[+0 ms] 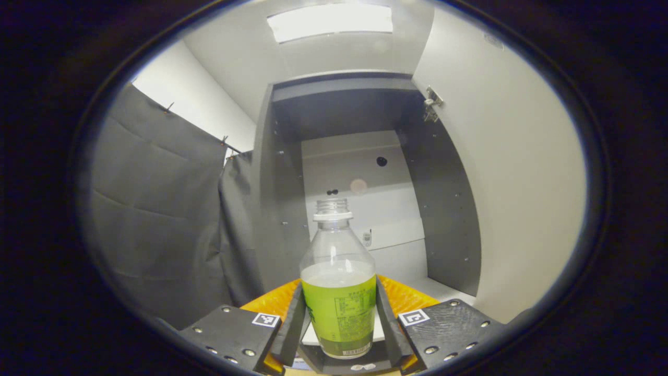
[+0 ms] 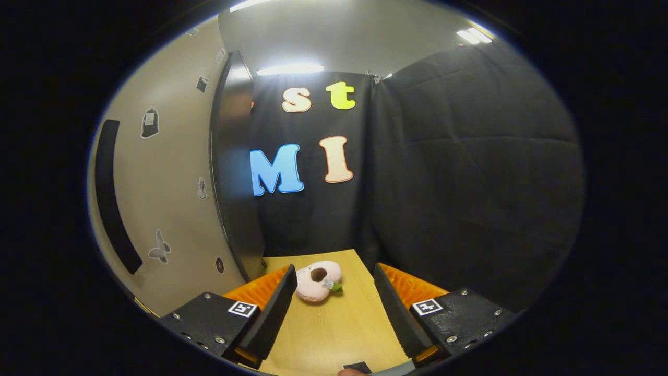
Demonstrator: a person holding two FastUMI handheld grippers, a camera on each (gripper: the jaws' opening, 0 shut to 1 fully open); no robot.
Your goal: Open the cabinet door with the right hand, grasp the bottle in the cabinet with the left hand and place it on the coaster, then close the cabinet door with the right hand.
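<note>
Currently the left tongs (image 1: 338, 313) are clamped on the bottle (image 1: 338, 292), uncapped, roughly half full of green liquid, upright in front of the open cabinet (image 1: 365, 172), door (image 1: 522, 183) swung right. Right tongs (image 2: 330, 308) gape wide, holding nothing, above the tabletop (image 2: 334, 329); a pink plush toy (image 2: 317, 281) lies beyond.
</note>
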